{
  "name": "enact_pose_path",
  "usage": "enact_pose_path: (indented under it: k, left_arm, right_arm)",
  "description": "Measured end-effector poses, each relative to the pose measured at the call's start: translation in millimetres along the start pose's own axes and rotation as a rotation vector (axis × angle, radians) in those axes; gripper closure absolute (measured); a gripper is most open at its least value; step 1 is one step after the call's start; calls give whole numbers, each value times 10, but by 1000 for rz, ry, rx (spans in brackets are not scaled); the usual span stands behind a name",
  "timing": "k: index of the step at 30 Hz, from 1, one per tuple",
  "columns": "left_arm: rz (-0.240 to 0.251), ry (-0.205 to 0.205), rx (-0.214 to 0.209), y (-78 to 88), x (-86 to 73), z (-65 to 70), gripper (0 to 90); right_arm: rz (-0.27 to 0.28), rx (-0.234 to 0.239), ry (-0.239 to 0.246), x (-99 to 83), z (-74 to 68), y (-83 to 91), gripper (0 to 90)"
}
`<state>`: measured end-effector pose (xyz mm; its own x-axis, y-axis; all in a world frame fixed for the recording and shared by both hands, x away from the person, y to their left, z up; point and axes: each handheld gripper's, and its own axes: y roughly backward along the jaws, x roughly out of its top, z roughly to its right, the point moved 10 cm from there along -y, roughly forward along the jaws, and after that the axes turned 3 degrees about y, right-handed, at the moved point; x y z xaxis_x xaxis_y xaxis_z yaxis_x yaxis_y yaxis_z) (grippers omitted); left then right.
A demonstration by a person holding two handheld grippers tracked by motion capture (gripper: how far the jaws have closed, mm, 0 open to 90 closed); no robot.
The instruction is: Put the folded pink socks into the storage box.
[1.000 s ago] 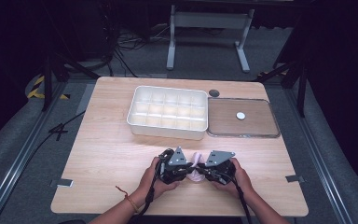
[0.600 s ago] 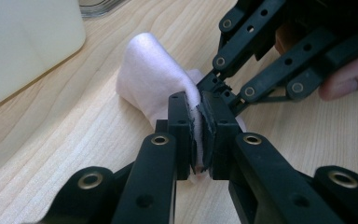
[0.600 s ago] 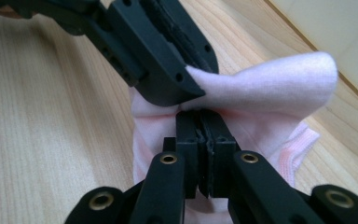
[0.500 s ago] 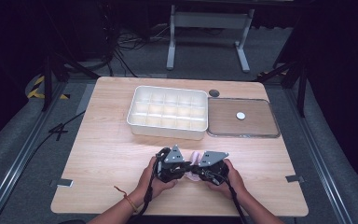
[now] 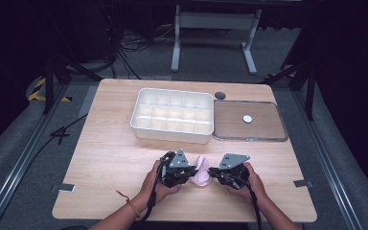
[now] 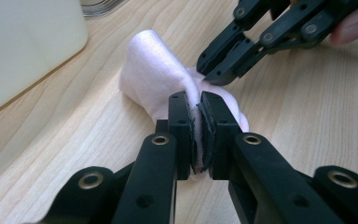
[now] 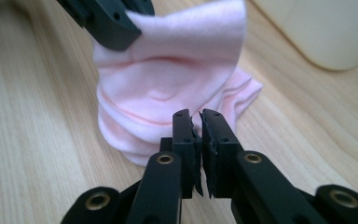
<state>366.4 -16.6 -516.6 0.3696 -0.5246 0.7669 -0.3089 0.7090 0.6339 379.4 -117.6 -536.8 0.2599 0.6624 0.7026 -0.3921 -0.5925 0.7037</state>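
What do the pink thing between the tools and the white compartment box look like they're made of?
Pink cloth: soft knit or fleece-like fabric by its look, matte, slumped in rounded folds; possibly a sock, hard to confirm. Compartment box: probably moulded plastic, off-white, smooth and faintly glossy, with thin divider walls and rounded corners.

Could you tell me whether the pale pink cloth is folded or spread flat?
Folded: the pale pink cloth stands bunched in stacked layers on the wooden table, not flat.
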Motion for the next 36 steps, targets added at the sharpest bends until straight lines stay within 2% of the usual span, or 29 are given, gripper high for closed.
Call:
enact_pose_path:
  k: [2,5,13,15,17,20,21,23,27,29,31,32,33,35,36]
  left_arm:
    - [-21,-39,6,-32,0,50,823]
    - [-65,-105,18,-100,-32,120,810]
    - [-91,-117,35,-193,-60,147,807]
    - [-84,-121,37,-202,-59,138,807]
    - [-91,-125,39,-211,-67,141,810]
    - [-89,-121,38,-218,-67,144,810]
    - [-85,-113,35,-223,-64,144,809]
    - [-86,-112,35,-225,-65,144,810]
    - [-80,-112,27,-229,-64,156,800]
    - [-80,-118,19,-226,-63,172,789]
    - [-82,-160,12,-200,-67,223,802]
    - [-88,-197,6,-188,-71,257,804]
    - [-90,-215,-4,-174,-78,295,802]
    - [-85,-217,-60,-131,-75,368,802]
    - [-73,-215,-71,-111,-64,388,808]
  right_arm:
    - [-23,7,18,-44,-22,-51,861]
    - [-12,7,5,-33,-17,-67,862]
    - [-3,2,-7,-16,23,-73,877]
    - [33,17,-17,39,22,-14,889]
    - [76,-5,-15,140,60,66,891]
    - [157,-24,-36,313,109,147,890]
    - [179,-17,-54,359,115,137,890]
    - [187,-8,-50,417,92,83,885]
    - [153,-1,-35,383,53,-8,882]
    - [118,-14,-35,319,70,-55,883]
    - [94,-6,-53,247,85,-110,888]
    - [91,-1,-52,224,89,-135,891]
    - [92,12,-59,204,80,-157,893]
    - [97,21,-71,196,78,-163,896]
    - [93,19,-63,191,79,-159,896]
